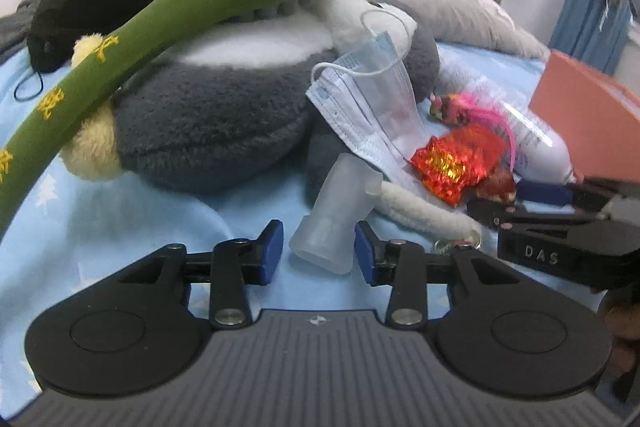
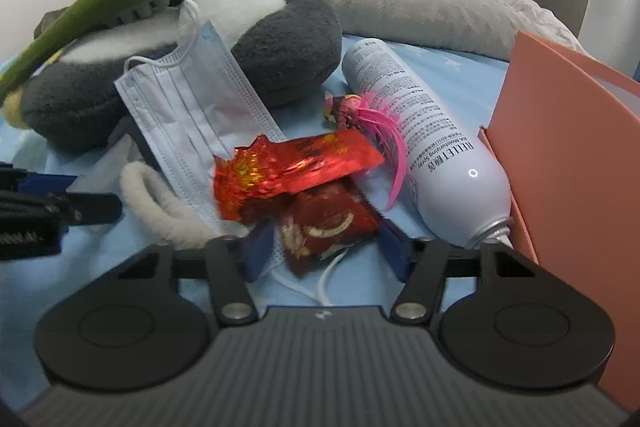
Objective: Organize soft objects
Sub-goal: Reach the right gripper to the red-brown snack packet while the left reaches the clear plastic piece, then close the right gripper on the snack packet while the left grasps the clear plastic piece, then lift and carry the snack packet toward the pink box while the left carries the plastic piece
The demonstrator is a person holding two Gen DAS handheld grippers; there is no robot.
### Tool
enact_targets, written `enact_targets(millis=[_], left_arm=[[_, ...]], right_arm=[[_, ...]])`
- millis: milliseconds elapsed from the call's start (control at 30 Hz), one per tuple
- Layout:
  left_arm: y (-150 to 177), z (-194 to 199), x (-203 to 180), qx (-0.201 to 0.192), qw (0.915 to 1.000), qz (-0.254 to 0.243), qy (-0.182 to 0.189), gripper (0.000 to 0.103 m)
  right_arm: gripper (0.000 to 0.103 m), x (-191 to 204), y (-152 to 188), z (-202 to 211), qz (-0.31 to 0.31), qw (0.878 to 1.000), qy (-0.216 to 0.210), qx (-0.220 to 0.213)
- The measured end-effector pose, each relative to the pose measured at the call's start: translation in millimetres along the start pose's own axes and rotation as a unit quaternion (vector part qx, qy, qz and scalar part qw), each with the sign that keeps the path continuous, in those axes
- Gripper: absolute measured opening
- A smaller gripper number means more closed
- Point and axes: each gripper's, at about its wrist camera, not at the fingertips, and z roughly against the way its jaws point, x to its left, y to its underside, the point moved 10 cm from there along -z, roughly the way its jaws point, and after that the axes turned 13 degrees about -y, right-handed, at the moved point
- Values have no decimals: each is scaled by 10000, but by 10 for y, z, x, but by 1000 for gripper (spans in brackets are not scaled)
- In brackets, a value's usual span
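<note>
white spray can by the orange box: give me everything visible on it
The white spray can is a tall, smooth cylinder, metal by its sheen, printed with small dark text including "Moisturizing Spray". It lies on its side on the blue bed sheet, its bare metal neck, with no cap visible, pointing toward the camera and reaching the orange box, which runs along its right side. A pink feather toy overlaps its left flank. No dents visible. Neither gripper touches it.
</note>
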Motion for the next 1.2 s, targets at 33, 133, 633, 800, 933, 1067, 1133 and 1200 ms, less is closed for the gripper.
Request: enact_targets(millis=[33,133,633,800,933,1067,1133,1200], left_arm=[[-5,-8,2,3,10000,39,11,36],[-13,15,-16,-25,10000,66,-1,30],[133,708,168,40,9983,577,-108,26],[283,1024,126,62,9983,561,-144,26],[473,1175,87,262,9973,673,-96,26],[674,1303,29,466,9967,659,-95,26],[741,1351,6,521,9968,589,-127,26],[807,1411,-12,620,9964,554,-166,26]], right_arm=[[54,-15,-3,1,-26,10000,9,3],[47,-32,-14,36,-54,10000,22,-5],[46,222,91,732,-196,9998,-99,-37],[46,361,289,997,-167,9996,-177,143],[46,448,452,1166,-122,9991,-279,306],[46,502,605,1282,-102,9982,-345,478],[46,513,663,1320,-151,9978,-374,529],[46,527,710,1349,-181,9972,-429,578]])
